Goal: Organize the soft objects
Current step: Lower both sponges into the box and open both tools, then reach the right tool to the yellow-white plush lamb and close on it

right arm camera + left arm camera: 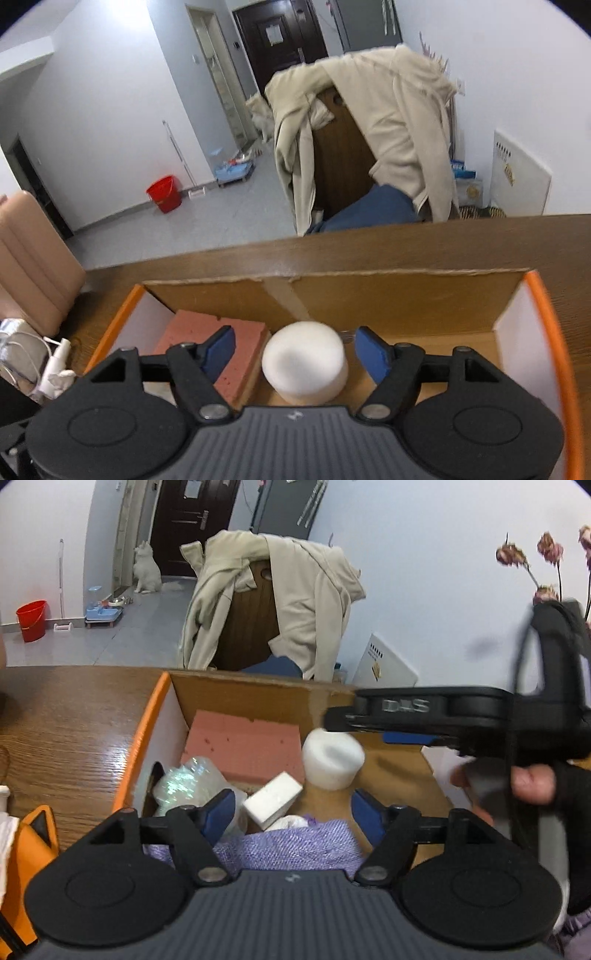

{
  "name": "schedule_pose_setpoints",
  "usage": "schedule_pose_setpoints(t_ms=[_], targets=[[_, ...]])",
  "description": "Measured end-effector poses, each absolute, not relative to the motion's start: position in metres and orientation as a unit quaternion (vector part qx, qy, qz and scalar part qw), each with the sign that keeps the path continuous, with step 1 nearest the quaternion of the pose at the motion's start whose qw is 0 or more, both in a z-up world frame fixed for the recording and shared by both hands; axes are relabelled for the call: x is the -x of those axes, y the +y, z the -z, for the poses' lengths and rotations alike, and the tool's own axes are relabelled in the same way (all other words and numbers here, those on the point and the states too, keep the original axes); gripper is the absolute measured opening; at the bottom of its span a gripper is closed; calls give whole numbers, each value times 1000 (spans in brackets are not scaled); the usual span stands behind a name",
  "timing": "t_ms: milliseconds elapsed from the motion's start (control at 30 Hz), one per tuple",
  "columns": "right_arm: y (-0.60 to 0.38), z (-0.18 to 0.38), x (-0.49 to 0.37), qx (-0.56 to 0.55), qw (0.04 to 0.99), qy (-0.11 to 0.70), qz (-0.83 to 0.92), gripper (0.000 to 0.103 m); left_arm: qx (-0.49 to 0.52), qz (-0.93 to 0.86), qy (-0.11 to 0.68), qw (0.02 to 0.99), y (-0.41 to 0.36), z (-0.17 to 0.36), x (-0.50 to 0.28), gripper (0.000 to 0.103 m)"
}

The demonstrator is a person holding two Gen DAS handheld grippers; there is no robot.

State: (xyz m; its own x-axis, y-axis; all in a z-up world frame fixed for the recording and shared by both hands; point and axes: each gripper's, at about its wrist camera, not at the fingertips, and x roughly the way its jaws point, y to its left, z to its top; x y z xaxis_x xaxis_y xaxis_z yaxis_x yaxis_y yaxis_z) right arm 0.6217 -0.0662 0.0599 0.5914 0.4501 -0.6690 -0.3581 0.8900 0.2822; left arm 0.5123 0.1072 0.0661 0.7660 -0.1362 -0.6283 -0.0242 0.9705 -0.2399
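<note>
Claws both stand apart with nothing pinched: left claw (293, 814) hangs over the purple cloth (291, 843) at the box's (144, 734) near edge, right claw (294, 350) straddles the white foam cylinder (304, 360) without touching, beside the pink block (218, 349). I judge both pieces dropped, so soft things collect inside the box on the counter (66, 731).

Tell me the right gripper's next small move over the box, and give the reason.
Probably lift the right gripper straight up and out of the cardboard box. Its jaws stand open, and the white foam cylinder sits between them on the box floor beside the pink foam block, with gaps on both sides. It looks already placed, so retreating without brushing it seems the sensible step.
</note>
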Motion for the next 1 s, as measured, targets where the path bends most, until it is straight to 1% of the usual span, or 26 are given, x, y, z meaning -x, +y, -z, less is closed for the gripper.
schedule_pose_setpoints(t_ms=[100,167,200,267,300,500,567,667,767,833,900,1000], targets=[[-87,-87,-599,-63,899,369,-228,71,120,25,323,939,106,-86,-493,73],[-102,-108,-578,-56,908,347,-228,72,121,23,307,944,103,-100,-477,77],[-109,-117,-568,-53,912,338,-226,73,120,23,299,946,101,-107,-467,78],[-126,-137,-543,-44,921,315,-225,77,111,26,281,953,93,-120,-444,80],[-136,-146,-526,-38,926,303,-223,77,105,27,272,956,89,-125,-432,81],[-181,-169,-428,6,951,240,-197,81,51,44,219,973,61,-131,-348,88],[-194,-166,-388,12,958,214,-188,84,16,49,192,980,49,-127,-317,94],[-208,-155,-328,25,965,190,-177,89,-18,60,167,984,36,-117,-270,99],[-219,-139,-276,40,972,163,-165,92,-19,67,154,986,29,-102,-227,99],[-226,-125,-242,35,978,144,-145,94,-20,69,134,988,28,-91,-200,101],[-233,-109,-209,19,982,134,-132,94,-22,66,118,991,24,-78,-171,103],[-240,-86,-172,-11,983,135,-126,94,-22,75,137,987,20,-59,-144,103]])
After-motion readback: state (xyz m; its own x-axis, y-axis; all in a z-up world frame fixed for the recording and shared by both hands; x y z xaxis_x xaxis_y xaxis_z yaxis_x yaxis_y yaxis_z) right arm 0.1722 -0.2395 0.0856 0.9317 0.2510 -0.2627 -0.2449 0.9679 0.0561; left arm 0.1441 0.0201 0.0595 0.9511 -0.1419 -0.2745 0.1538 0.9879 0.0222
